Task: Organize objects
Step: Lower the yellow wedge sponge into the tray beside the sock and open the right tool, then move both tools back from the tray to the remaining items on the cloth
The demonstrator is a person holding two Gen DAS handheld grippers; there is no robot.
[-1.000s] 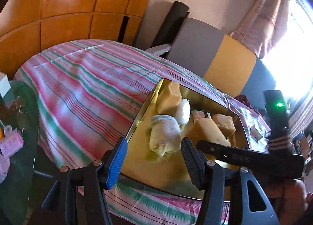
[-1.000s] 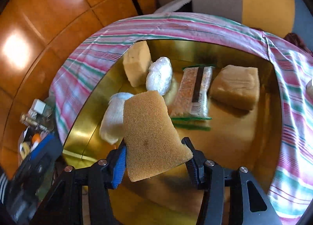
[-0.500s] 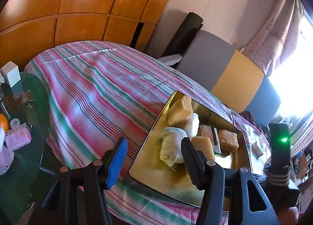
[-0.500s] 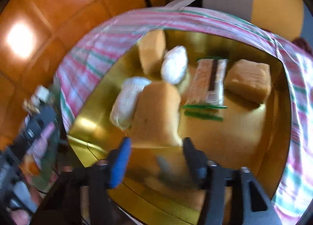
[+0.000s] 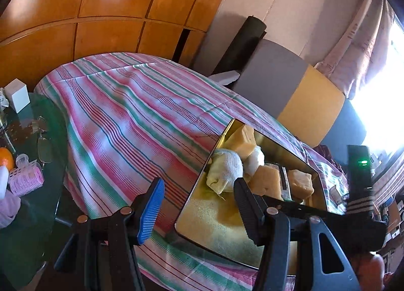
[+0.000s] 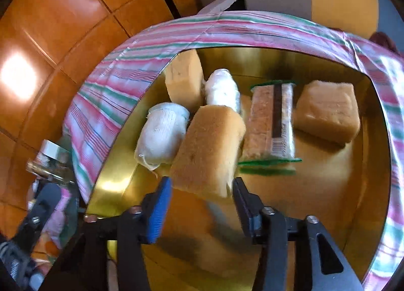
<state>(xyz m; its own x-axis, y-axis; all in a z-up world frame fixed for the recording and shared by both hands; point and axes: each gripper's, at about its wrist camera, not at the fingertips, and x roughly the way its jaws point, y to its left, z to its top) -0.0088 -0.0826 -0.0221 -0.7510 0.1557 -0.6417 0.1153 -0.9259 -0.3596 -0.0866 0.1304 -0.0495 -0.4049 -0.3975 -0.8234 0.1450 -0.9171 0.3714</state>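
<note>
**Sponge down in the gold tray, both grippers empty**

The right gripper (image 6: 200,196) tips steeply down over the gold tray (image 6: 371,190), its fingers apart and just having widened; nothing is between them. The sponge (image 6: 208,150) lies on the tray floor just beyond the fingertips, free of both pads. It rests against a rolled white cloth (image 6: 161,137) on its left and a wrapped packet (image 6: 271,124) on its right. Behind it sit a white bundle (image 6: 222,89) and a pale block (image 6: 183,81); a second sponge (image 6: 328,110) lies toward the far right corner.

The left gripper (image 5: 199,205) points more shallowly down, at the tray's near left edge, above the striped cloth (image 5: 121,119). Its fingers stand apart and hold nothing. From that side the right gripper's black body crosses the tray's near right corner.
</note>
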